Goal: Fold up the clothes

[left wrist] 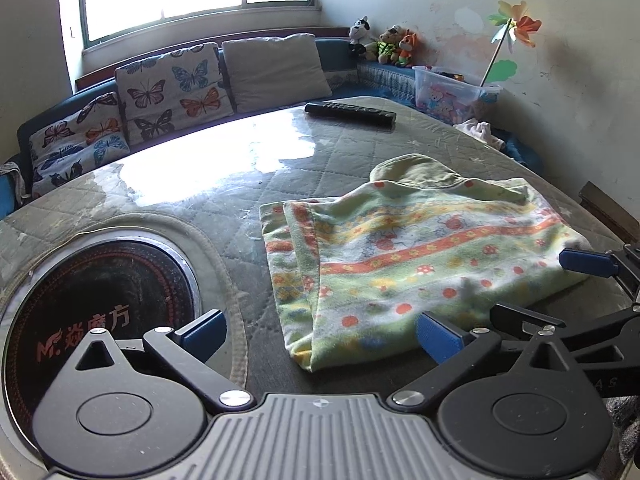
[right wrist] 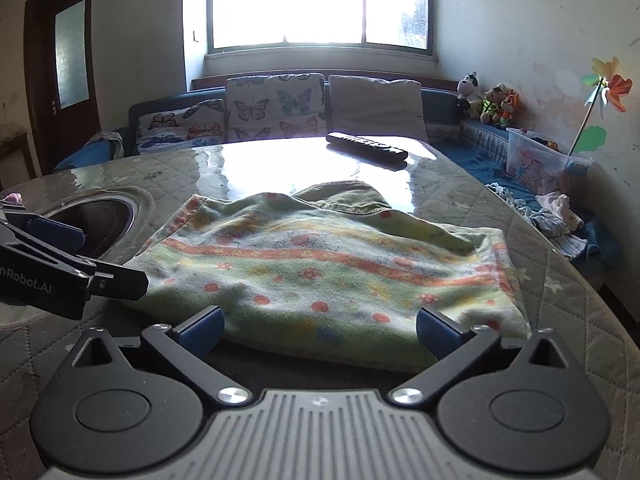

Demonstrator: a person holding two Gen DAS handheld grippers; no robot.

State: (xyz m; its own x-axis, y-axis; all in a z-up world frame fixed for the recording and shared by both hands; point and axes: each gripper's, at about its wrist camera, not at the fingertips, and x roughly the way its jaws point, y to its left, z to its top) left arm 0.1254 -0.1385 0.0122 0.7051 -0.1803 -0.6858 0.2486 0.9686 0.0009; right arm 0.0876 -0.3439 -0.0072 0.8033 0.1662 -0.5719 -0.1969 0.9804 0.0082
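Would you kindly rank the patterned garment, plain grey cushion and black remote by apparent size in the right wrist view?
1. Patterned garment, though it lies nearest.
2. Plain grey cushion.
3. Black remote.

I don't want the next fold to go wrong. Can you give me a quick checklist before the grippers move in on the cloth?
1. Left gripper jaws open: ok.
2. Right gripper jaws open: ok.
3. Patterned cloth lying flat: not ok, its far edge is rumpled over a green garment.
4. Near edge of the cloth within view of both grippers: ok.
5. Remote control clear of the cloth: ok, it lies apart at the far side of the table.
6. Grip on the cloth: not ok, neither gripper holds it.
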